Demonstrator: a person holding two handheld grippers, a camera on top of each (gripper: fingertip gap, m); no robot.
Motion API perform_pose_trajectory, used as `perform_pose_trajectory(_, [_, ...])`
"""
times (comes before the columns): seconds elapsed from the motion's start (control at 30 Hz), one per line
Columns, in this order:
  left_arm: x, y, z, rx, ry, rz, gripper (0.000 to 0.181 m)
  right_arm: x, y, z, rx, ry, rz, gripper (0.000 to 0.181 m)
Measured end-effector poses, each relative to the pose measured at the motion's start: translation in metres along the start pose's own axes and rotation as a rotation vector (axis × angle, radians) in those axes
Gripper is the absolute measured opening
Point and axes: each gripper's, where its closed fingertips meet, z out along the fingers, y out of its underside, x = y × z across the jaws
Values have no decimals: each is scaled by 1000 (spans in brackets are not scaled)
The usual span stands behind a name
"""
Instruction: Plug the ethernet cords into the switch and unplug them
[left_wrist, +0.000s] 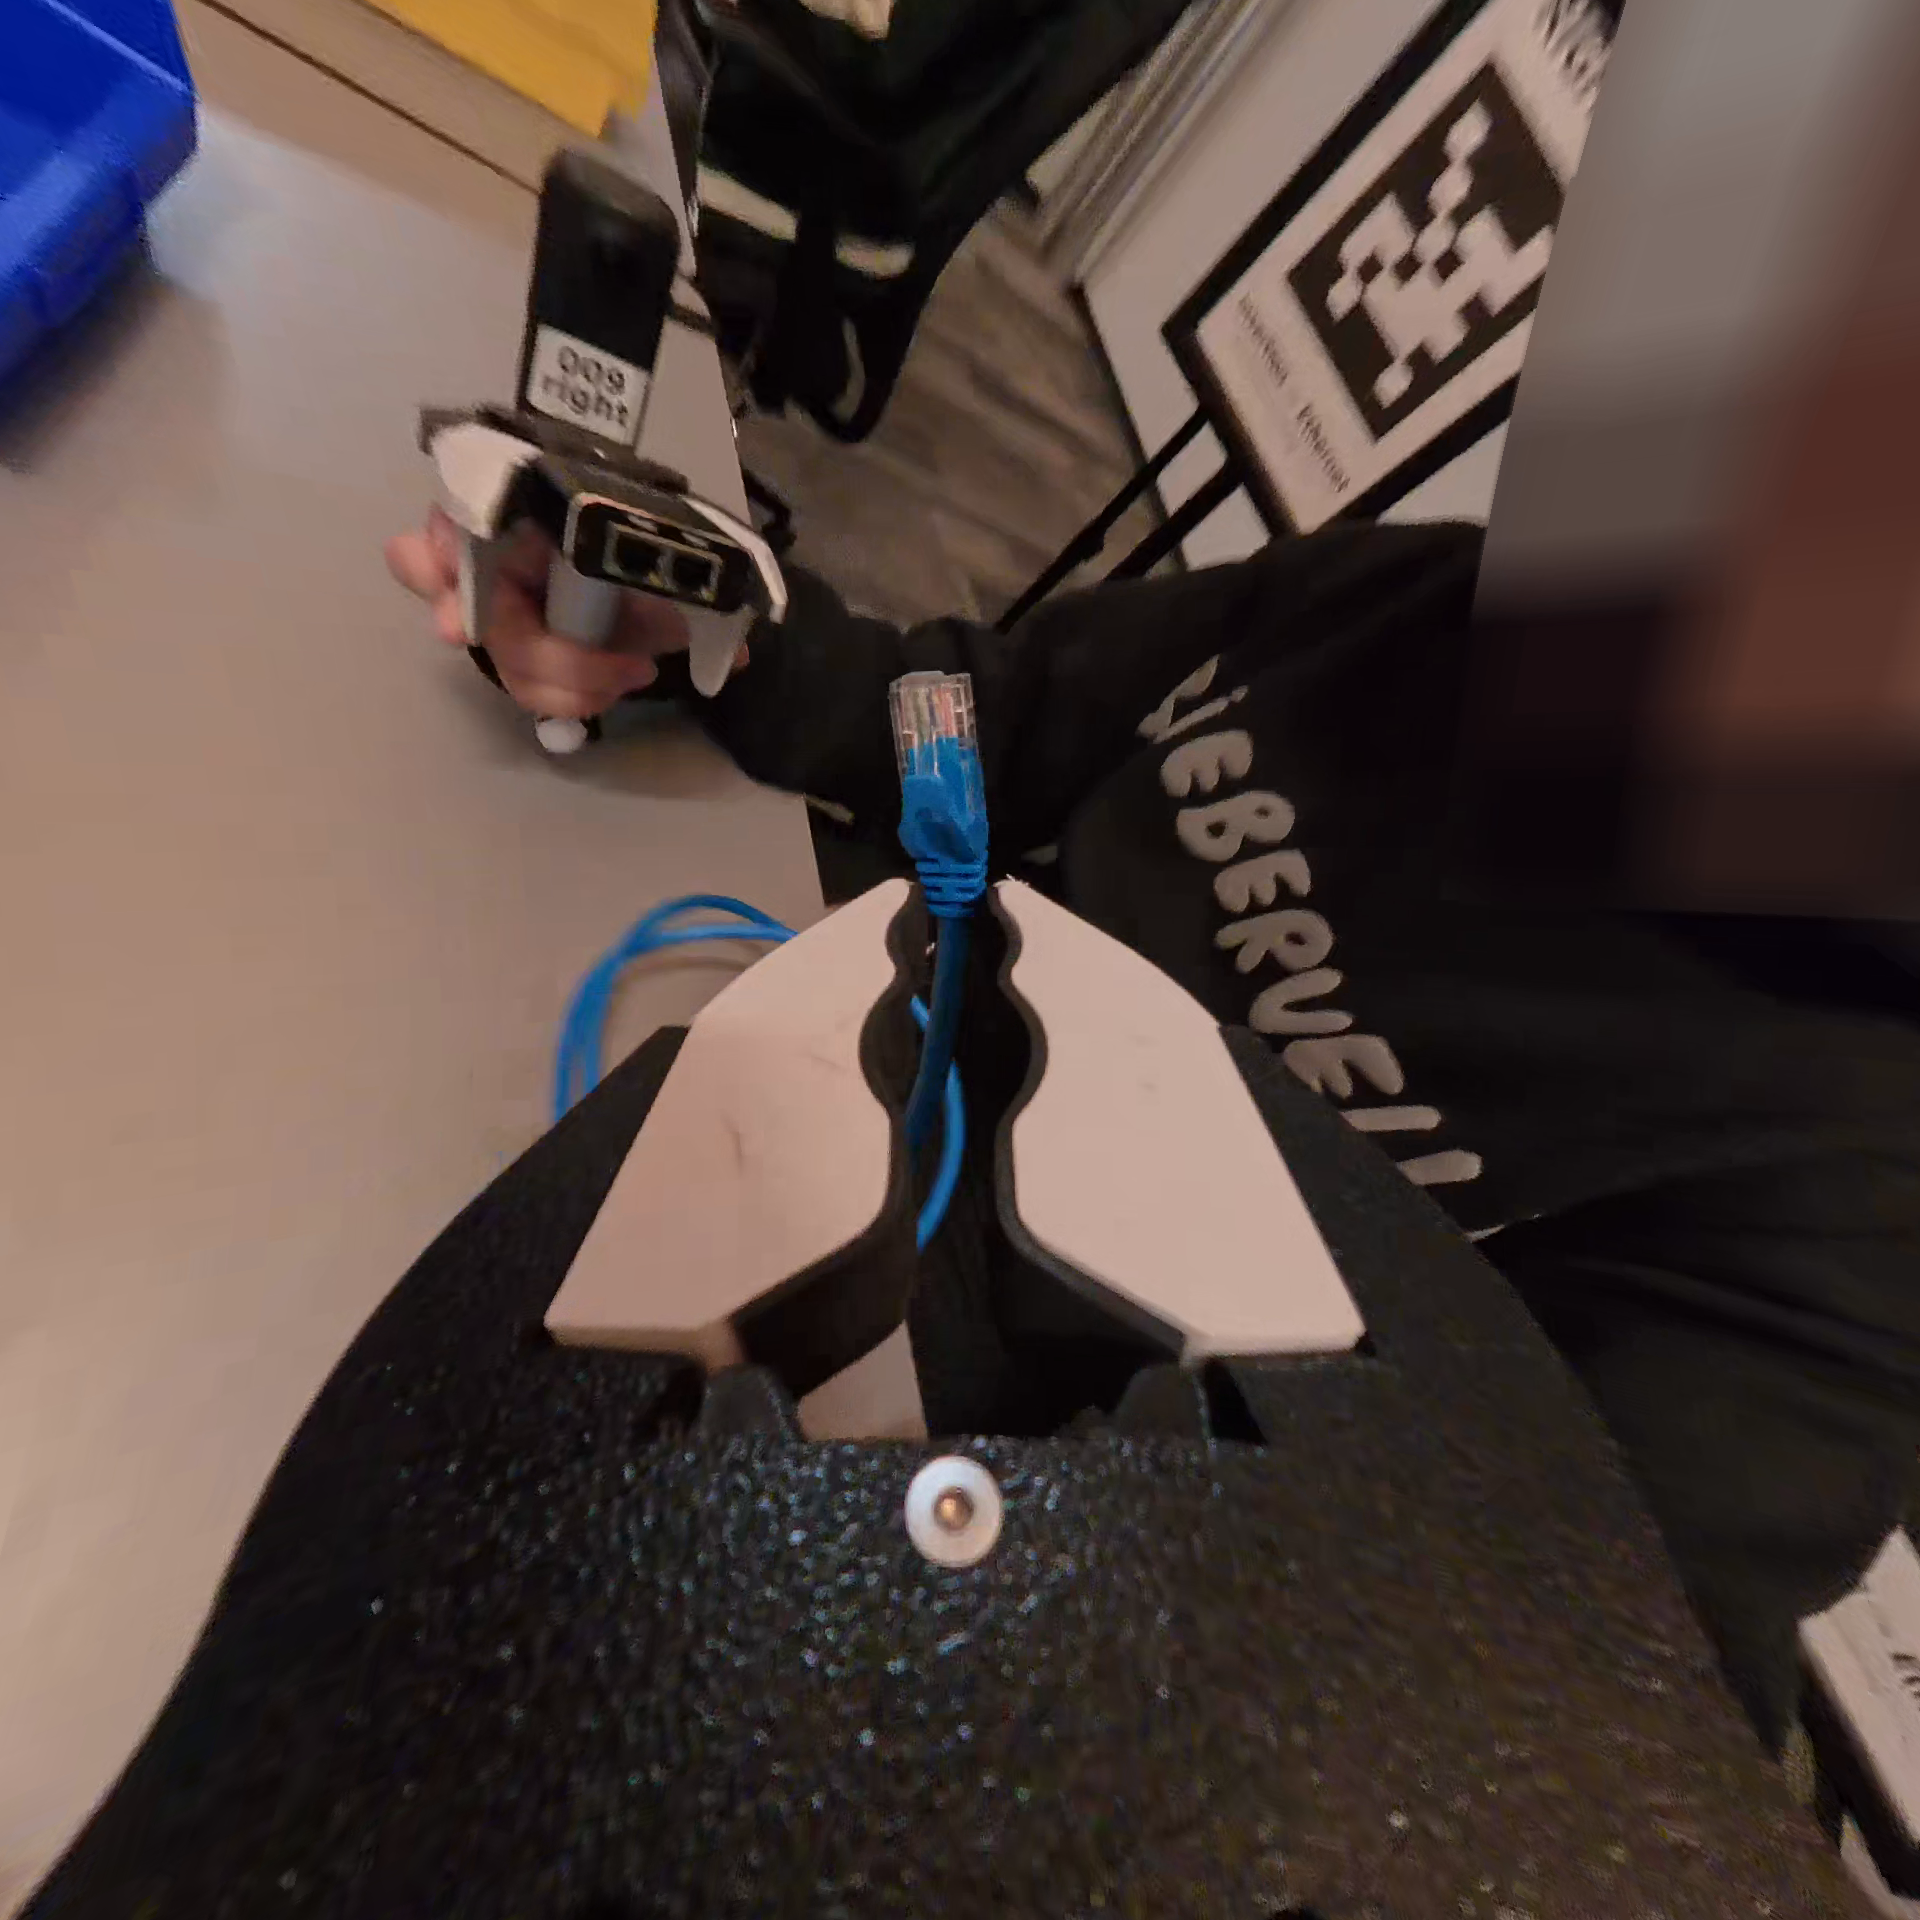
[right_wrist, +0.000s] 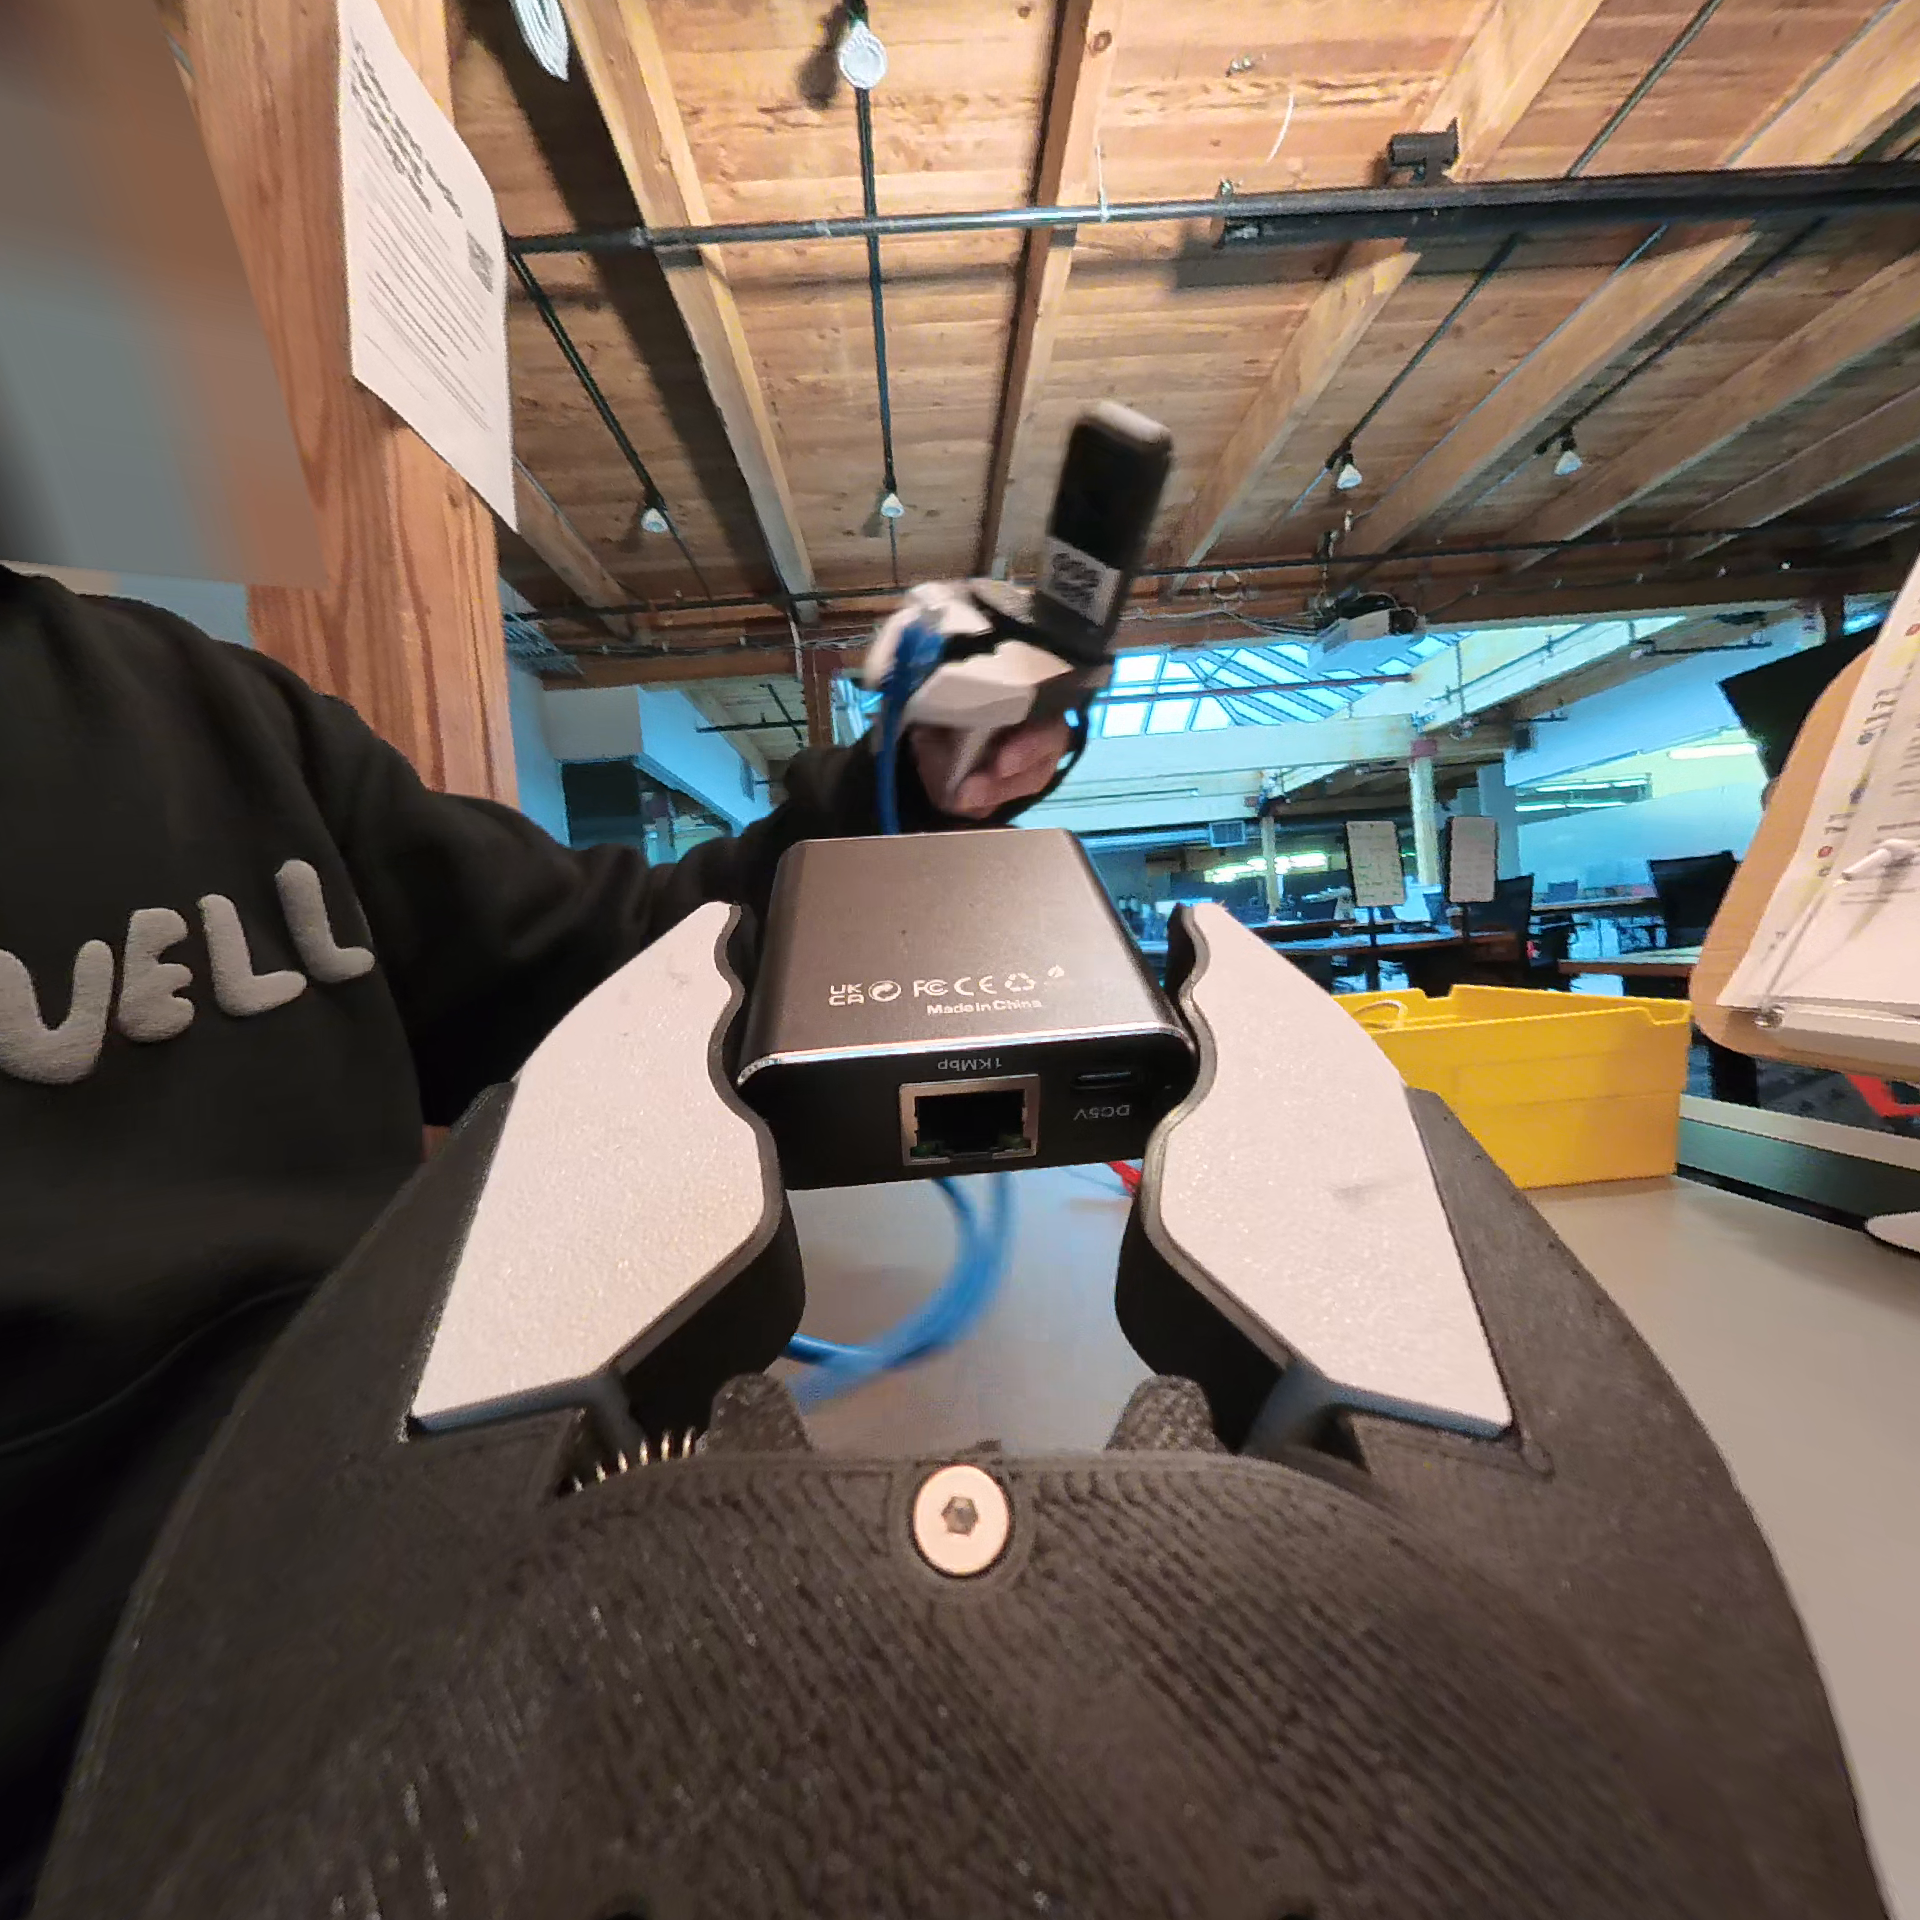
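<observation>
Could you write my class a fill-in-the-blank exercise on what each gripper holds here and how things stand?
1. The left gripper is shut on a cord whose colour is ____.
2. The right gripper holds the ____ between its fingers.
3. The cord's clear plug is in ____ of the switch's ports.
4. Seen from the left wrist view, the switch face turned toward the plug shows ____ ports side by side.

Missing words: blue; switch; none; two

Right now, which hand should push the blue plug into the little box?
The left gripper: it grips the blue cord with its plug pointing forward. The right gripper only holds the switch.
</observation>
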Motion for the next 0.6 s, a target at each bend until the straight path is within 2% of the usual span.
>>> perform_pose_trajectory(0.07, [-21,-11,-13,69,4,-97,9,-1,2,2,-11,-9,-1,76])
perform_pose_trajectory(0.13, [-62,-9,-18,83,-28,-220,10,-3,5,4,-23,-18,2,76])
perform_pose_trajectory(0.23, [-142,19,-16,-7,-158,-397,10,-4,9,5,-42,-18,-1,76])
perform_pose_trajectory(0.33, [-189,32,-3,-54,-201,-453,9,-3,10,5,-43,-17,1,76])
perform_pose_trajectory(0.47, [-213,24,12,-96,-288,-261,9,-3,10,5,-48,-17,-2,76])
perform_pose_trajectory(0.53, [-207,22,21,-119,-277,-187,9,-3,10,5,-49,-17,-4,77])
perform_pose_trajectory(0.6, [-192,30,34,-189,-245,-140,12,-3,10,4,-50,-15,-6,77])
